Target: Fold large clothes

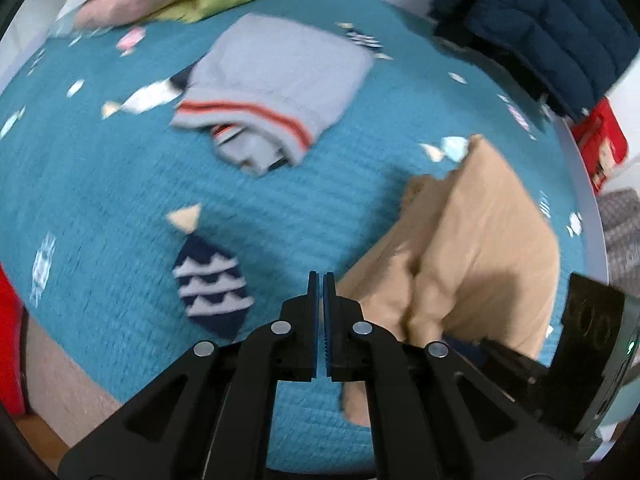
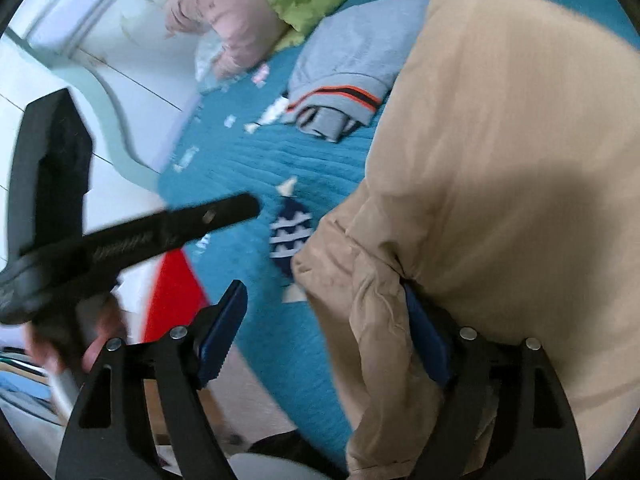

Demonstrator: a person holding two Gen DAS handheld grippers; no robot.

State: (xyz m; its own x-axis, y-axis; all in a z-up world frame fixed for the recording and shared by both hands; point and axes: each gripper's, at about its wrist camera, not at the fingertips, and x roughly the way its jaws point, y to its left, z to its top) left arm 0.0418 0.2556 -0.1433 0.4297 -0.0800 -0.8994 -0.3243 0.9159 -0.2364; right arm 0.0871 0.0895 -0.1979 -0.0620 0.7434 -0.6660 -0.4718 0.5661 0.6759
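The left gripper (image 1: 322, 280) is clenched on nothing, its two fingers pressed together above the teal bedspread (image 1: 280, 208). The right gripper (image 2: 324, 312) is spread wide, with a bunched edge of the tan garment (image 2: 500, 160) lying against its right-hand finger. That garment lies rumpled on the bed's near right side, well apart from the folded grey sweater (image 1: 276, 84) farther back.

No legible text — only blur.
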